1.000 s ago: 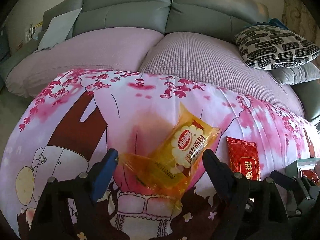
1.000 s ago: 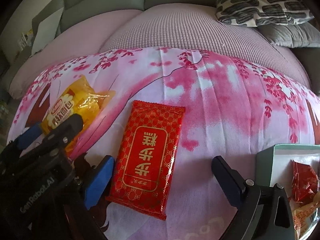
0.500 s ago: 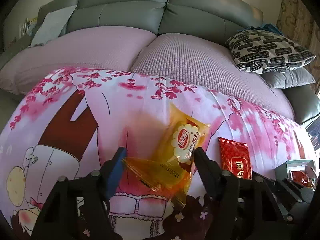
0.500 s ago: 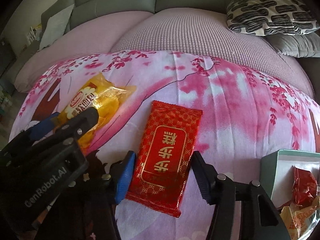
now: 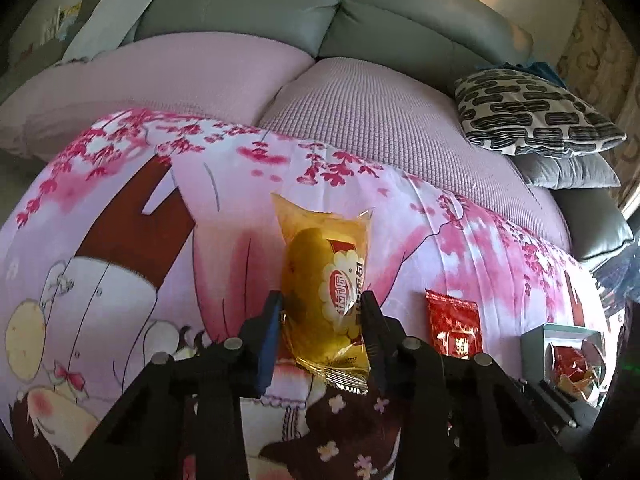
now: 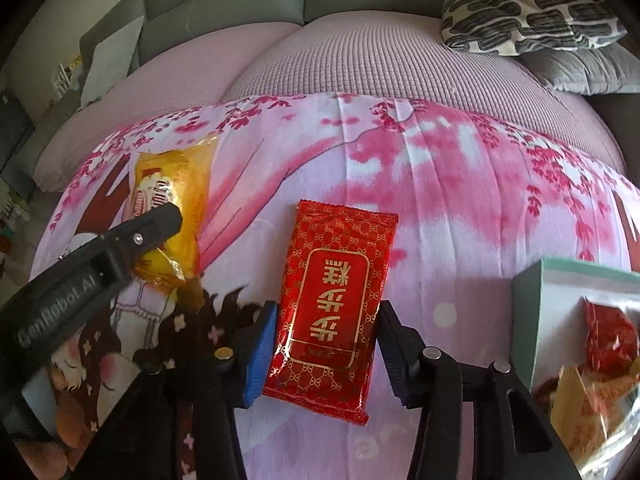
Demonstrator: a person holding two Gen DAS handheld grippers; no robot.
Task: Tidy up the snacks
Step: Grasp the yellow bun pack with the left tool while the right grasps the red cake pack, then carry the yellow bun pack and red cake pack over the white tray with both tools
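Nearest your left gripper [image 5: 322,314], the jaws have just been closing and now pinch the yellow bun packet [image 5: 324,292] by its sides, low on the bag. Your grip sits on slack film near the bottom seal, so the puffy pack could slide out or swing when you lift; squeeze harder and you likely crush the bun.

Near your right gripper [image 6: 326,330], the jaws have also been closing and now stand narrow around the red cake packet [image 6: 334,304], which lies flat on the cartoon blanket [image 6: 460,208]. I can't confirm the pads actually press it. Glossy, flat wrapper: the fingers may skate over it or snag the blanket instead, dragging cloth along.

Right of that, the teal box [image 6: 524,300] already holds wrappers; at least two show, and the rest is blurred. Your two grippers work close together, so heading for the box at once risks a clash or knocking it.

Farther back, count: one yellow packet, one red packet, one box, one patterned pillow [image 6: 528,12], one grey pillow [image 6: 580,68] under it, one sofa [image 6: 224,8].
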